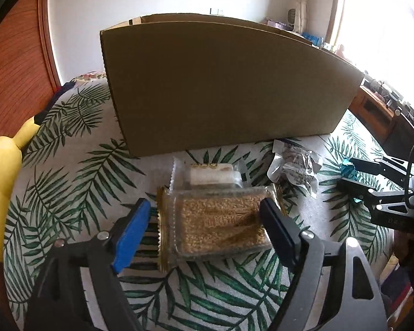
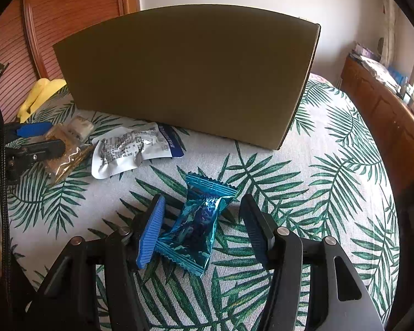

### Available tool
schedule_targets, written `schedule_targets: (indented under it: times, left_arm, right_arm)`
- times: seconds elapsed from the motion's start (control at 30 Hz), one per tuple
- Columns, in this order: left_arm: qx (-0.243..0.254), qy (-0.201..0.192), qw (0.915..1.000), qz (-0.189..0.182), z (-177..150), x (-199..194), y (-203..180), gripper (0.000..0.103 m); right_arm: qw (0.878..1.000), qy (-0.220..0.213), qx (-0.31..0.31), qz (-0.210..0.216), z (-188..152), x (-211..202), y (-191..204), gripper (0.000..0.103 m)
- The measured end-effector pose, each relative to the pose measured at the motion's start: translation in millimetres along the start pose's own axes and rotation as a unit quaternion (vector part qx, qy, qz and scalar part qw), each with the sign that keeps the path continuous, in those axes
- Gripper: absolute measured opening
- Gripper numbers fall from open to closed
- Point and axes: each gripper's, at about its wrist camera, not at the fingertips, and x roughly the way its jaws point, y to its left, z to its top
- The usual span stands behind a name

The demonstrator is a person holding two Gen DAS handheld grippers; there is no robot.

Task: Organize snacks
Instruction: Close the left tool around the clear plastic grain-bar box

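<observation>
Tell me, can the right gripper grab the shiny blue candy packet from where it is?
Probably yes. The blue packet already lies on the leaf-print cloth between the open fingers of the right gripper, with nothing on top of it. The cardboard box stands well behind.

Left gripper (image 1: pixel 207 220) low over leaf-print tablecloth (image 1: pixel 77 165), jaws wide, straddling a clear packet of golden grain snack (image 1: pixel 218 220); left pad clear of the packet's crimped end, right pad at or over its other end, contact unclear. Just beyond it, a small white-wrapped snack (image 1: pixel 212 175). Ahead and right, a crumpled white wrapper (image 1: pixel 295 168). Further ahead, a cardboard box (image 1: pixel 223 88). Far right, the right gripper (image 1: pixel 378 182). Far left, a yellow plush toy (image 1: pixel 2 179).
</observation>
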Motion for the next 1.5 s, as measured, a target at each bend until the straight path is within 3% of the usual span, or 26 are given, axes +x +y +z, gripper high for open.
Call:
schedule_targets:
  times: [0.2,0.47,0.73,1.23,1.5]
  left_arm:
    - [-0.012,0.009,0.9998,-0.016,3.7,1.3,2.2,0.081]
    - [0.012,-0.002,0.9997,-0.022,7.0,-8.1,-12.4,0.081]
    - [0.052,0.002,0.9984,0.024,5.4,-0.8,-29.3,0.082]
    - [0.048,0.005,0.9982,0.035,5.0,11.0,-27.7,0.091]
    - [0.025,0.009,0.9995,0.020,5.5,14.5,-18.6,0.094]
  right_arm:
    - [1.000,0.000,0.000,0.000,-0.1,-0.1,0.4,0.058]
    - [1.000,0.000,0.000,0.000,-0.2,-0.1,0.4,0.058]
    - [1.000,0.000,0.000,-0.001,-0.2,-0.1,0.5,0.058]
    - [1.000,0.000,0.000,-0.001,-0.3,0.0,0.4,0.058]
    - [1.000,-0.001,-0.001,-0.001,-0.2,-0.1,0.5,0.058]
